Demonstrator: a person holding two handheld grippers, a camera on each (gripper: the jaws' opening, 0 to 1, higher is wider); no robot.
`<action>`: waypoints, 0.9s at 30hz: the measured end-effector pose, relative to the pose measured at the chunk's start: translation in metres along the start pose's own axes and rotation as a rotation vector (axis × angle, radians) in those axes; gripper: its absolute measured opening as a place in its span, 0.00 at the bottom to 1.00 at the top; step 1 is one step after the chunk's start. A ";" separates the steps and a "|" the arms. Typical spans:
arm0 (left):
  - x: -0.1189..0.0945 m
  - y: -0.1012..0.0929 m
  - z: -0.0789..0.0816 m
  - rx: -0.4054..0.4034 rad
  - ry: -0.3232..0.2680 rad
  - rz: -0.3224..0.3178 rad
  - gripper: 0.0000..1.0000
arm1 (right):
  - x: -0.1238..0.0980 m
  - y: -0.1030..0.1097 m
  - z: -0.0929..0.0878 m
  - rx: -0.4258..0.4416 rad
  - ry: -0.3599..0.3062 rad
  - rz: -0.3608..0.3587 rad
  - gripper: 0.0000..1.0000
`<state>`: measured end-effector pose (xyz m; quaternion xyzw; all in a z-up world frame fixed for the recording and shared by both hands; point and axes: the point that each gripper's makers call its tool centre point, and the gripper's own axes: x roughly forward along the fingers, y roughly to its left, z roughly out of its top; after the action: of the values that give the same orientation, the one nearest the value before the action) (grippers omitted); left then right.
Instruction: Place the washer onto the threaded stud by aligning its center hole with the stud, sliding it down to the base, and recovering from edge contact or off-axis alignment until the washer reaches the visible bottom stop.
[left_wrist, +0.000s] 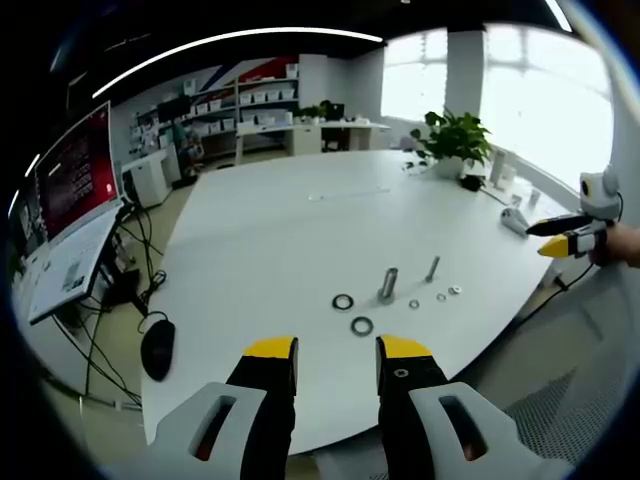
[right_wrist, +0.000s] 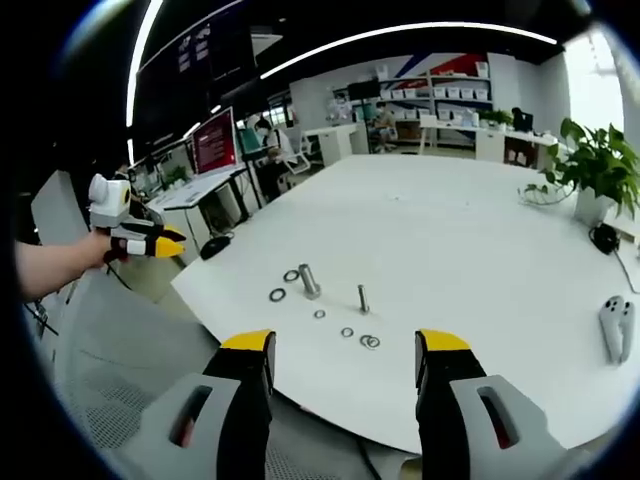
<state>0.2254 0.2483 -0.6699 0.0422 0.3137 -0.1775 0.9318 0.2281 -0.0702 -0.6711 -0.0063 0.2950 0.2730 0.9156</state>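
Observation:
On the white table a thick threaded stud and a thin stud stand upright. Two large washers lie left of them, with small washers to the right. My left gripper hovers open and empty before the table's near edge. The right gripper shows at the far right, held by a hand. In the right gripper view the thick stud, thin stud, large washers and small washers lie ahead of my right gripper, which is open and empty. The left gripper shows at the left.
A potted plant and small items stand at the table's far side. A white controller lies on the table at the right. A monitor and a desk with a black mouse stand left of the table. Shelves line the back wall.

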 end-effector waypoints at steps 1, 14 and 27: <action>0.000 0.001 0.000 -0.005 -0.003 -0.001 0.29 | 0.000 0.000 0.000 0.000 0.000 0.000 0.61; -0.001 0.003 0.003 -0.041 -0.022 -0.008 0.30 | 0.000 0.003 0.001 -0.003 -0.004 0.022 0.57; 0.001 -0.003 0.004 0.030 -0.017 -0.005 0.30 | 0.002 0.008 0.000 -0.033 0.003 0.042 0.56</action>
<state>0.2273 0.2443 -0.6667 0.0539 0.3031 -0.1849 0.9333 0.2255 -0.0624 -0.6705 -0.0156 0.2919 0.2969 0.9091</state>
